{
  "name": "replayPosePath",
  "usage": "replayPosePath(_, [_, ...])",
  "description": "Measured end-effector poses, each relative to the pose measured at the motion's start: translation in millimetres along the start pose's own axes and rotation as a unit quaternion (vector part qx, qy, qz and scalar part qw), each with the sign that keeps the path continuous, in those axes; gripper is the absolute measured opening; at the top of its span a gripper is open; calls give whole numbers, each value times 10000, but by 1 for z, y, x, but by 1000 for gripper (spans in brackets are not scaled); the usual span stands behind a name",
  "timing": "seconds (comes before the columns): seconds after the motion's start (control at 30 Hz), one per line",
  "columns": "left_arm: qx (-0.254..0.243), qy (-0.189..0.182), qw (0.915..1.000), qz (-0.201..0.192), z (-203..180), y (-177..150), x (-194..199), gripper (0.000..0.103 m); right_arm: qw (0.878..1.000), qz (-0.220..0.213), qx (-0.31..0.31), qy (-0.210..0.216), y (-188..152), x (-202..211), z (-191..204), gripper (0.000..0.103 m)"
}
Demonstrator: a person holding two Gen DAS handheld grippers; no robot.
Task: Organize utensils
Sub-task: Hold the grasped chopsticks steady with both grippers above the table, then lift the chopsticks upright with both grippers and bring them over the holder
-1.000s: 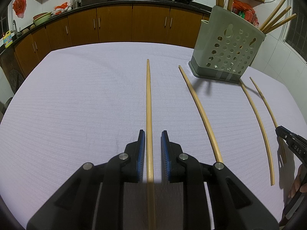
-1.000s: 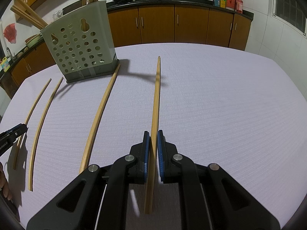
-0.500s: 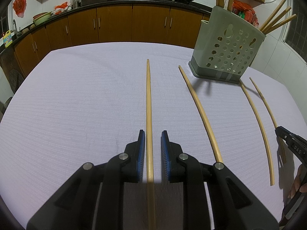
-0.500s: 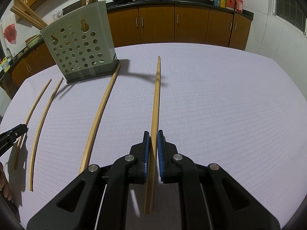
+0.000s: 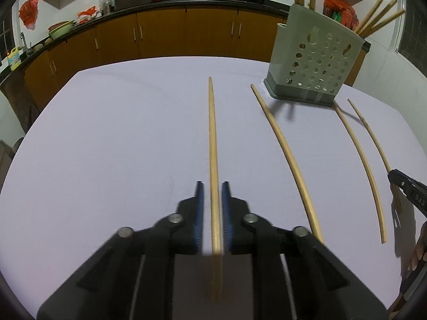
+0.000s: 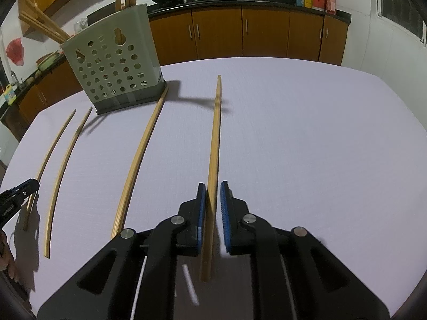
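Observation:
Several long wooden chopsticks lie on the lilac tablecloth. In the left wrist view one chopstick [image 5: 213, 144] runs between the jaws of my left gripper [image 5: 212, 185], which are open with a small gap either side. In the right wrist view another chopstick [image 6: 215, 138] lies between the jaws of my right gripper [image 6: 213, 185]; it touches the left pad while the right pad stands off. A green perforated utensil holder [image 5: 317, 66] stands at the back with several chopsticks in it; it also shows in the right wrist view [image 6: 112, 72].
More chopsticks lie on the cloth: one [image 5: 288, 154] beside the left gripper's stick and two thin ones [image 5: 363, 160] further right. Wooden kitchen cabinets [image 5: 160, 34] with pans on the counter run behind the table. The table edge curves away on all sides.
The right gripper's jaws have opened from their hold on the chopstick. The left gripper's view has shifted slightly; its jaws stay open around its chopstick.

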State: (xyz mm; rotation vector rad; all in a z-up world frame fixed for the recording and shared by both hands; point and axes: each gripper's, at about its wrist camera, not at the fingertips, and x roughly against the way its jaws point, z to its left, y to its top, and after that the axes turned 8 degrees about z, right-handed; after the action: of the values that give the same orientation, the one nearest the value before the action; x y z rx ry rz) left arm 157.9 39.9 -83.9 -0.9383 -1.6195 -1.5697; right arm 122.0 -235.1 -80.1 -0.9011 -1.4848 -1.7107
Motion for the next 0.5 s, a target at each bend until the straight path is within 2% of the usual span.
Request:
replayPosePath(0.07, [4,-44,10000,14,2,1,1,8,9999,-24,86,-69,0,2,1,8])
replayPosePath(0.17, [-46,-86,9998,-200,4,3,15,8,9994,-273,167,-101,0,15,3,8])
replayPosePath(0.33, [-60,-174,9962,-855,7,17,58,8,9954,-938,142,-105,15,54,2,8])
replayPosePath(0.5, [-55,-308,9881,-1507,7,34,102,8,9873,-1578,146,-85,33,91,3,8])
